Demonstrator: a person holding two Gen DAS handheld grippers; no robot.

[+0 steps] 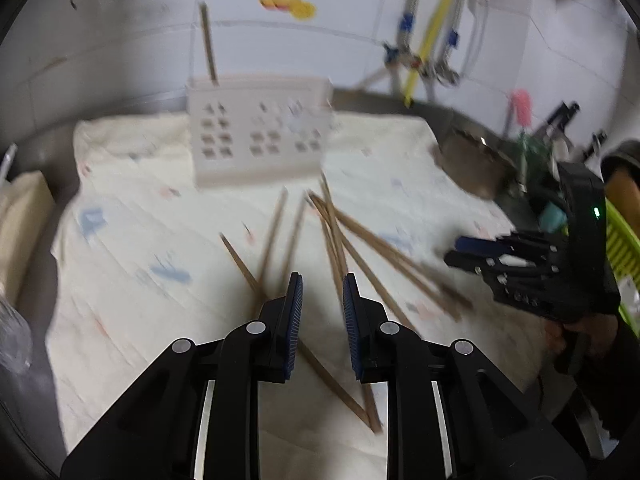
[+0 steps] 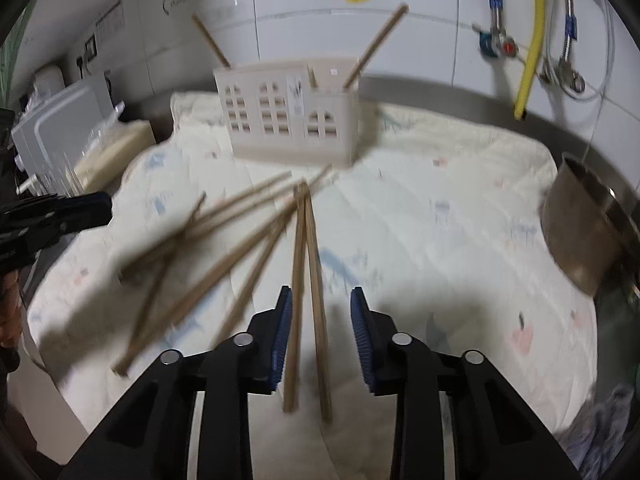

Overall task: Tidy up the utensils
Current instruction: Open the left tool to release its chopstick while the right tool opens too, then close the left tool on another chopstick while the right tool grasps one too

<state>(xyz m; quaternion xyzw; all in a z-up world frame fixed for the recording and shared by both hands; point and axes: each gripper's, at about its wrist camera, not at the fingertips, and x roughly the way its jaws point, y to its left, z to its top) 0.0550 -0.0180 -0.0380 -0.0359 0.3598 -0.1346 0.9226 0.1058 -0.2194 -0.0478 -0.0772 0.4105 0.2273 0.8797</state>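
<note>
Several brown wooden chopsticks (image 1: 360, 256) lie scattered on a pale cloth (image 1: 140, 240). A white perforated utensil holder (image 1: 256, 136) stands at the back with one chopstick (image 1: 208, 40) upright in it; the right wrist view shows the holder (image 2: 288, 116) with two chopsticks leaning out. My left gripper (image 1: 322, 284) is open above the chopsticks. My right gripper (image 2: 318, 296) is open and empty, with a pair of chopsticks (image 2: 306, 280) lying between its fingers. The right gripper also shows in the left wrist view (image 1: 480, 252), and the left gripper's tip at the left edge of the right wrist view (image 2: 72, 210).
A metal bowl (image 2: 588, 224) sits at the cloth's right edge. Hoses and a yellow pipe (image 2: 532, 40) hang on the tiled wall. A grey appliance (image 2: 60, 124) stands at the left. A green rack (image 1: 624, 248) is at the far right.
</note>
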